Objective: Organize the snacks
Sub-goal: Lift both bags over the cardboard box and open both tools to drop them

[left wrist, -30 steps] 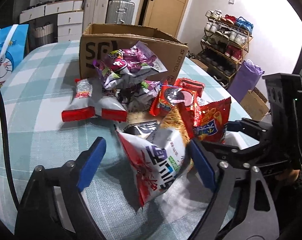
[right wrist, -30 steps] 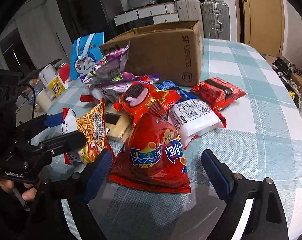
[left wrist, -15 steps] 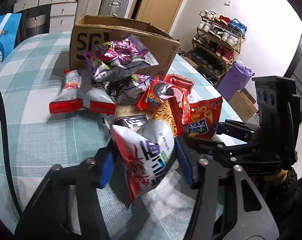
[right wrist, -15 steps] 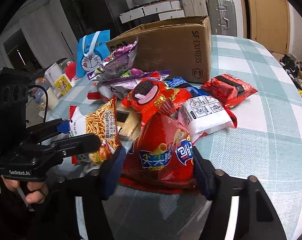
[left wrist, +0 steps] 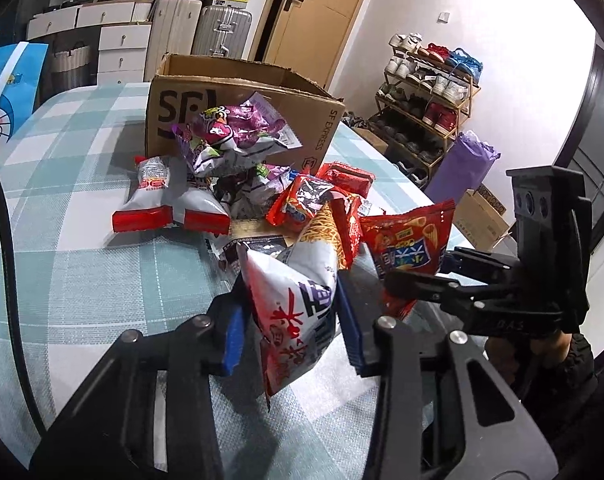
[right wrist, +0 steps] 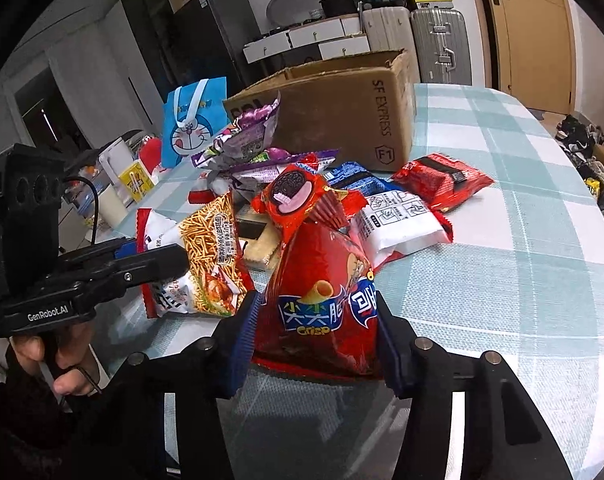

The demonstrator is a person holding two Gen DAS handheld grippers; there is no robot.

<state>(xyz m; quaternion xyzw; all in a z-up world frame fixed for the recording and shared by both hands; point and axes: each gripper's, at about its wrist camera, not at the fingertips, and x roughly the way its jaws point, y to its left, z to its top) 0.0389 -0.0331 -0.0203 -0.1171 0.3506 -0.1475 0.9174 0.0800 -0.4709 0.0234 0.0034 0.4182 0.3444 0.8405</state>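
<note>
A pile of snack bags lies on the checked table in front of an open cardboard box, also in the right wrist view. My left gripper is shut on a white noodle-snack bag, which also shows in the right wrist view. My right gripper is shut on a red crisp bag, seen in the left wrist view beside the right gripper. Both bags sit at the near edge of the pile.
Purple bags, white-and-red bags, an Oreo-print red bag and a white pack fill the pile. A blue Doraemon bag stands at the table's left. A shoe rack stands beyond the right edge.
Both grippers moved forward and closed: the left on the white noodle-snack bag, the right on the red crisp bag. Both bags now look raised a little.
</note>
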